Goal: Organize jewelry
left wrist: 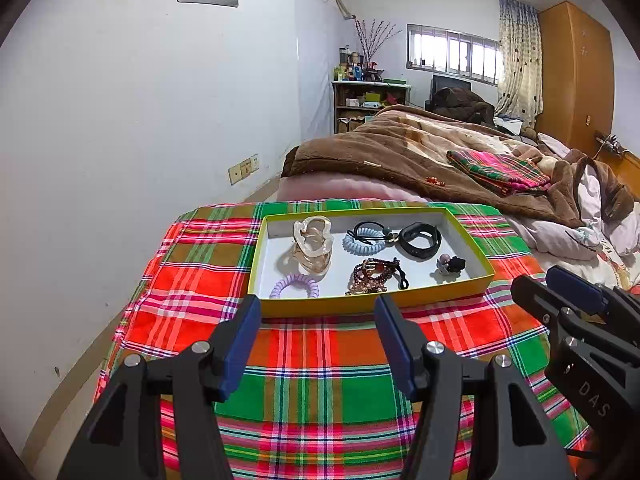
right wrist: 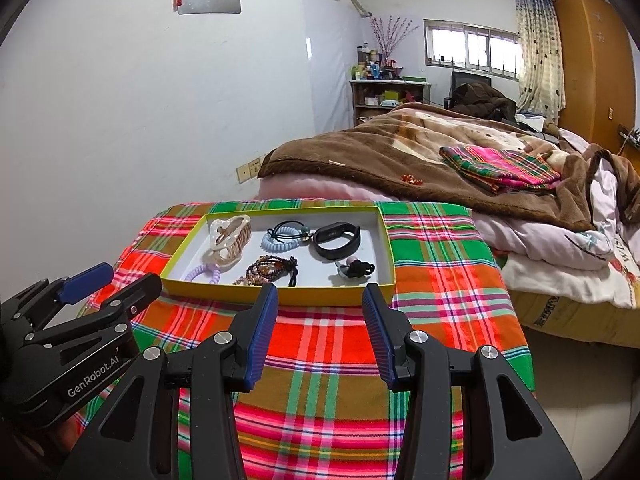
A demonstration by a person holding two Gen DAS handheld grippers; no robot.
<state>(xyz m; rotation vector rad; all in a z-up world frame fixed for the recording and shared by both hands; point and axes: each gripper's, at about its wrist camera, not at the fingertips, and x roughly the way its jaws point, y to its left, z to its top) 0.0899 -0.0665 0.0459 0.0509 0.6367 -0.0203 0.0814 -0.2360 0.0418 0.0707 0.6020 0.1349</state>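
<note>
Two black claws with blue pads hover low over a table draped in a red, green and pink plaid cloth — the left claw spread wide and empty, the right claw likewise parted with nothing between its pads. Each shows at the edge of the other's view, side by side just short of the box.

Beyond the table lies a bed heaped with a brown blanket, a folded plaid cloth resting on top.

On the table's far half sits a shallow yellow-rimmed box with a white floor, its long axis running left to right across both views, its near wall facing the claws. Inside, at the back left, a translucent beige hair claw clip lies with its length running front to back. At the back right, a black wristband lies flat, its oval stretched sideways. Between them, a pale blue spiral hair tie lies under a black elastic. In the front row — a lilac spiral hair tie at left, a heap of brown beaded bracelets in the middle, and a small pink-and-black trinket at right, too small to make out.
</note>
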